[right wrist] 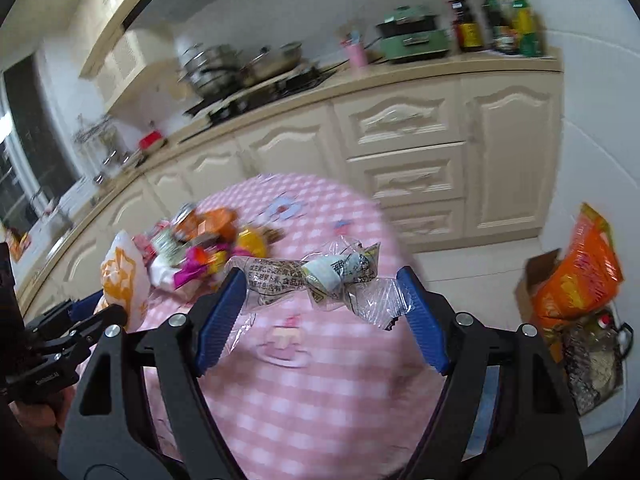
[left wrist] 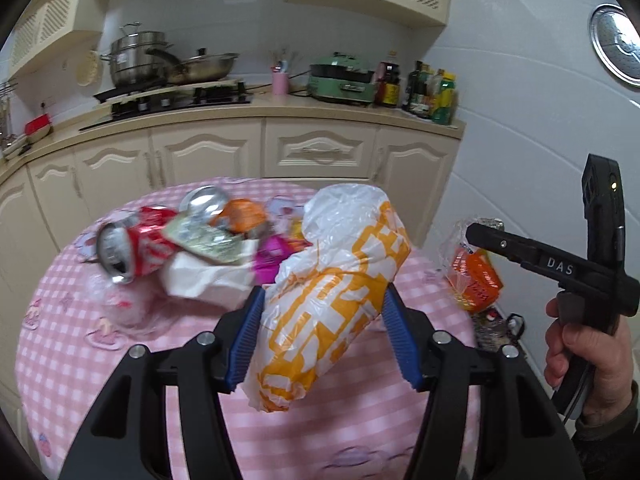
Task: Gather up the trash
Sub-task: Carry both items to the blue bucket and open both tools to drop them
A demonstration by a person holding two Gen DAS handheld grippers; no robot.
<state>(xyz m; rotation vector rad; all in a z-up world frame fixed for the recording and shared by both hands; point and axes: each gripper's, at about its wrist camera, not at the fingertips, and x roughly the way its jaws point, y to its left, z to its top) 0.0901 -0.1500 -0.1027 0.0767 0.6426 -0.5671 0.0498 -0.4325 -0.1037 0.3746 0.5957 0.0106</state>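
Observation:
My left gripper [left wrist: 324, 300] is shut on a white and orange plastic bag [left wrist: 336, 292] and holds it above the pink checked table [left wrist: 120, 360]. The bag also shows in the right wrist view [right wrist: 120, 276]. My right gripper [right wrist: 320, 284] is shut on a crumpled clear plastic wrapper [right wrist: 320, 280] with printed text, held above the table [right wrist: 320, 400]. A pile of trash lies at the table's far side: a crushed red can [left wrist: 132, 248], a silver can [left wrist: 204, 200], white paper [left wrist: 208, 276], orange and magenta wrappers [left wrist: 272, 252]. The right gripper's body shows in the left wrist view [left wrist: 560, 268].
Cream kitchen cabinets [left wrist: 280, 148] and a counter with pots, a green cooker and bottles stand behind the table. An orange bag [right wrist: 576, 272] and a cardboard box with other items sit on the floor at the right by the wall.

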